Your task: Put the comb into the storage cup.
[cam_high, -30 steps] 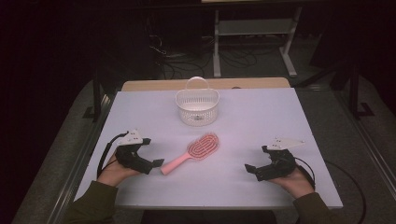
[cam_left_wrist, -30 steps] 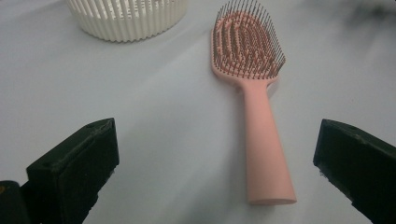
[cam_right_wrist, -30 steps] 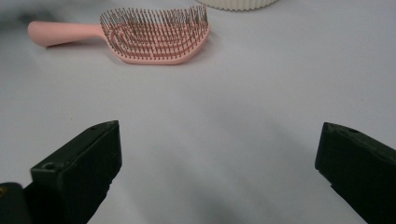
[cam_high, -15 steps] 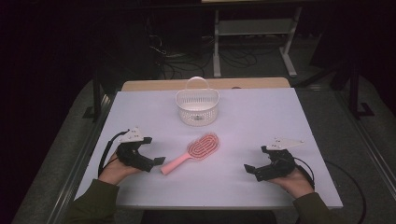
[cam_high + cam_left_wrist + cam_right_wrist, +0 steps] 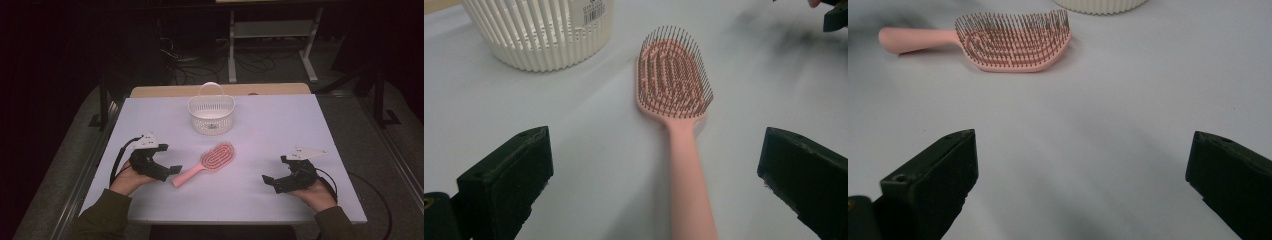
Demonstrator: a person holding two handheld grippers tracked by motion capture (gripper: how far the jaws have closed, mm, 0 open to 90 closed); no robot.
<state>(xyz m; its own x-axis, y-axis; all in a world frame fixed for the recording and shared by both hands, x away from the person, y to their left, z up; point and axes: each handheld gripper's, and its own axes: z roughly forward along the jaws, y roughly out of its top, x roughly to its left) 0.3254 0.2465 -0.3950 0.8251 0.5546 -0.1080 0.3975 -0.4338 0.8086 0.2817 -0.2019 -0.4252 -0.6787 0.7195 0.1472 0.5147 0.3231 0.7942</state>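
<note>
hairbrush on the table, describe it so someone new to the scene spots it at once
On the pale table, look just in front of the white slatted basket. The hairbrush lies flat there, bristles up, handle towards the open left gripper. It is the one pink thing.

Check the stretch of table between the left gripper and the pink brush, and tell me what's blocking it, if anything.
Nothing visible blocks it. The left gripper sits at the handle end of the pink brush, jaws wide open, with bare table between them. The white basket stands farther back, off that line.
</note>
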